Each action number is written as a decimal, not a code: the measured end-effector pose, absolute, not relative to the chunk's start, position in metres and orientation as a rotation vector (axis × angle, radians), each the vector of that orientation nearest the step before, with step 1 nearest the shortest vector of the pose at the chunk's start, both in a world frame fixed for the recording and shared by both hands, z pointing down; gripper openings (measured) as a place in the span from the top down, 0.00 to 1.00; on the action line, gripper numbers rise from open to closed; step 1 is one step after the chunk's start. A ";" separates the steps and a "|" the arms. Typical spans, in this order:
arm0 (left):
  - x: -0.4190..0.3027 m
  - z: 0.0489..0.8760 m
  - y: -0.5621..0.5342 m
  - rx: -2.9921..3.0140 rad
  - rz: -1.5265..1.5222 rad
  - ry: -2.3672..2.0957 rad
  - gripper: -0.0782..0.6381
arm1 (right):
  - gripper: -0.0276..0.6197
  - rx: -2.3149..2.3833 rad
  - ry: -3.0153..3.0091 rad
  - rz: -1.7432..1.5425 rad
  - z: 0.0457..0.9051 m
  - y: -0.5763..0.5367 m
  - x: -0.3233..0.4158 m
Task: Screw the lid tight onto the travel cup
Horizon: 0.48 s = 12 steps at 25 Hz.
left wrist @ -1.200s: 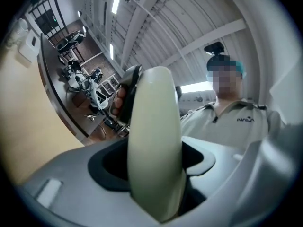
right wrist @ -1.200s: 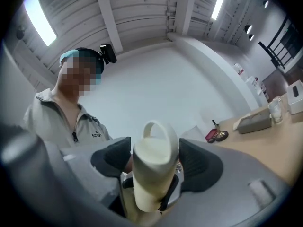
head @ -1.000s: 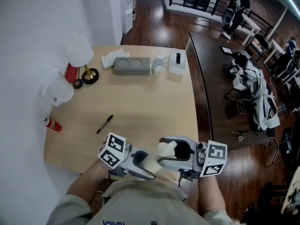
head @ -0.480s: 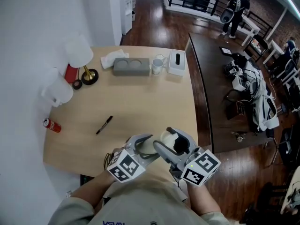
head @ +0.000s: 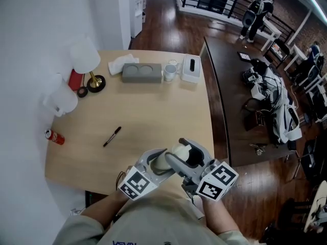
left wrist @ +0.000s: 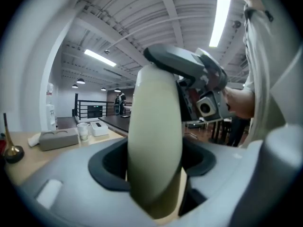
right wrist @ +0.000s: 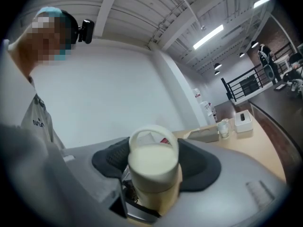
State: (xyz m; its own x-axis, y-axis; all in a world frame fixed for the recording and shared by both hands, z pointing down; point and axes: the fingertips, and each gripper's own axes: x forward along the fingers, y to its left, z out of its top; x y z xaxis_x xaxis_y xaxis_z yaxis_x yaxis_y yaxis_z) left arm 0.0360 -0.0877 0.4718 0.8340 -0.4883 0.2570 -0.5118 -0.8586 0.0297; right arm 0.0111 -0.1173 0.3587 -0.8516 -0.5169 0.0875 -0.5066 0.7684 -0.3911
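Note:
The cream travel cup (head: 172, 153) hangs over the table's near edge (head: 102, 188), close to the person's body, with both grippers on it. In the left gripper view its body (left wrist: 154, 126) crosses between the dark pads, and my left gripper (left wrist: 154, 176) is shut on it. The right gripper view looks straight at the lid (right wrist: 152, 161) with its loop handle (right wrist: 154, 130). My right gripper (right wrist: 154, 171) is shut on that lid, a pad against each side. From the head view the left gripper (head: 156, 161) comes from the left and the right gripper (head: 186, 156) from the right.
On the wooden table lie a black pen (head: 112, 136) and a red can (head: 54, 136). Along its far side stand a white lamp (head: 84, 56), a grey two-hollow tray (head: 142, 71), a mug (head: 170, 72) and a tissue box (head: 191, 68). A dark table (head: 240, 101) adjoins on the right.
Since a second ago both grippers have rolled, their marker cubes swinging down toward the body, and the cup has shifted a little forward. Over the last half second nothing has moved.

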 end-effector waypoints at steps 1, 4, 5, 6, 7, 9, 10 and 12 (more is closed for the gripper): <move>0.037 0.471 -0.087 2.914 0.348 -0.787 0.45 | 0.50 -0.837 2.935 -0.641 0.359 -0.117 0.010; 0.038 0.471 -0.087 2.908 0.301 -0.776 0.45 | 0.50 -0.822 2.966 -0.627 0.363 -0.114 0.007; 0.038 0.471 -0.087 2.906 0.290 -0.775 0.45 | 0.50 -0.821 2.972 -0.624 0.363 -0.114 0.007; 0.038 0.471 -0.087 2.905 0.284 -0.774 0.45 | 0.50 -0.822 2.975 -0.624 0.364 -0.114 0.007; 0.038 0.471 -0.088 2.905 0.280 -0.774 0.45 | 0.50 -0.822 2.978 -0.626 0.364 -0.115 0.007; 0.039 0.472 -0.089 2.904 0.278 -0.774 0.45 | 0.50 -0.823 2.987 -0.624 0.366 -0.116 0.007; 0.039 0.473 -0.089 2.904 0.279 -0.775 0.45 | 0.50 -0.823 2.994 -0.621 0.367 -0.116 0.006; 0.037 0.475 -0.090 2.907 0.282 -0.780 0.45 | 0.50 -0.824 3.015 -0.611 0.370 -0.116 0.003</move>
State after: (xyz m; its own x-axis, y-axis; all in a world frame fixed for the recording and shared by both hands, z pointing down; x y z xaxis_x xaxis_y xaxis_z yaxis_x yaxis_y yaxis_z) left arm 0.0369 -0.0903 0.4745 0.8500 -0.4834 0.2094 -0.5055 -0.8603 0.0659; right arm 0.0033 -0.1165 0.3696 -0.8652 -0.4813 0.1404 -0.4980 0.7926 -0.3520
